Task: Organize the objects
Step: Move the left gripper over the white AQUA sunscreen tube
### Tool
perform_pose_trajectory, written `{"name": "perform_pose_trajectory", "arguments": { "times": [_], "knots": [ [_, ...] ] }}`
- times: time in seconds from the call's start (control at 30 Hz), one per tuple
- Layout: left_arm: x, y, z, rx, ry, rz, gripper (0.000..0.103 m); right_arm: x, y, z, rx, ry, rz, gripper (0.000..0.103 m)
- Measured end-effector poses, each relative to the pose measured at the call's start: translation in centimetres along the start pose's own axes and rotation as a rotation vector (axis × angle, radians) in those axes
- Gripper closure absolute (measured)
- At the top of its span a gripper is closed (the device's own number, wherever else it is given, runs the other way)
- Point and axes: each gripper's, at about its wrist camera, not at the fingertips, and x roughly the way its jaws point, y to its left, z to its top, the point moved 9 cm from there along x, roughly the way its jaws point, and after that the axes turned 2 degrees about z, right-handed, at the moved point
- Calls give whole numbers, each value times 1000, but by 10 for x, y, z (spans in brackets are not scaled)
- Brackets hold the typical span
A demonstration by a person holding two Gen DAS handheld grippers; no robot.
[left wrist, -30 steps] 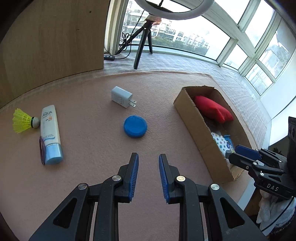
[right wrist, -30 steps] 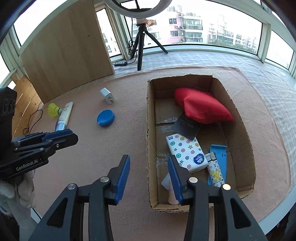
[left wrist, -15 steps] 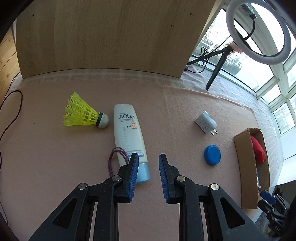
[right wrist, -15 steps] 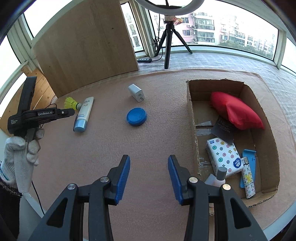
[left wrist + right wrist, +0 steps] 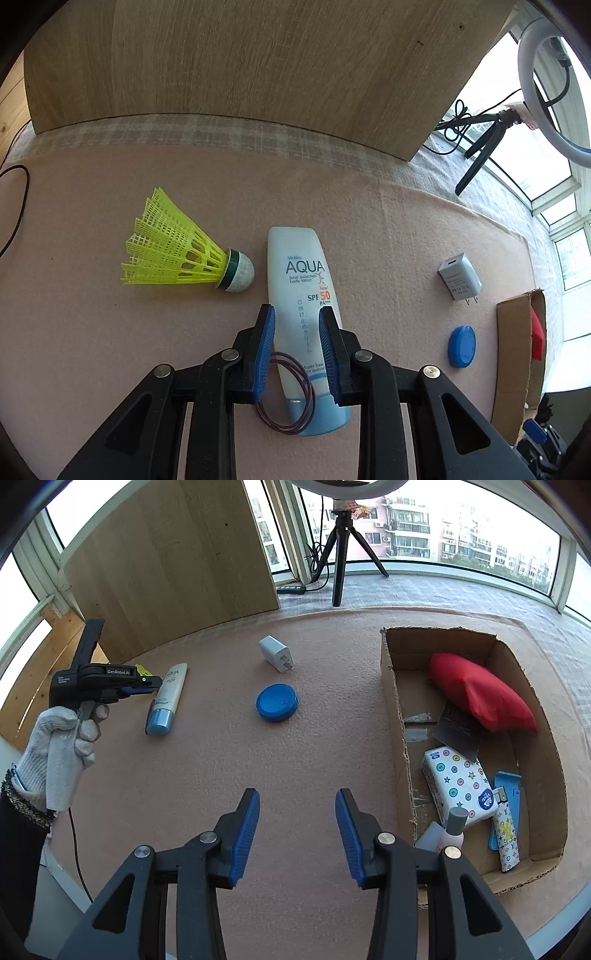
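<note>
The left gripper (image 5: 297,317) hangs over the sunscreen tube (image 5: 301,295) on the pink mat (image 5: 388,240), jaws opening, the tube seen between them; whether the pads touch it I cannot tell. A purple hair tie (image 5: 284,391) lies partly under the tube. The right gripper (image 5: 297,805) hovers parted, empty, beside the cardboard box (image 5: 395,701).

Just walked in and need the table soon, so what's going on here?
A person is tidying loose items into the cardboard box. The left gripper, its jaws opening, is over the sunscreen tube, which lies between the pads ungripped. The right gripper is open and empty over the mat. A shuttlecock, charger and blue lid are not yet boxed.
</note>
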Motion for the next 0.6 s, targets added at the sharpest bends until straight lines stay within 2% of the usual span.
{"name": "perform_pose_trajectory", "arguments": {
  "times": [0.1, 0.37, 0.6],
  "knots": [
    [5, 1, -1, -5, 8, -9, 69, 0, -6, 1, 28, 2, 10, 64],
    [12, -8, -8, -18, 19, -62, 69, 5, -8, 3, 39, 10, 15, 64],
    [10, -30, -30, 12, 23, -85, 68, 9, 0, 5, 28, 19, 26, 64]
  ]
}}
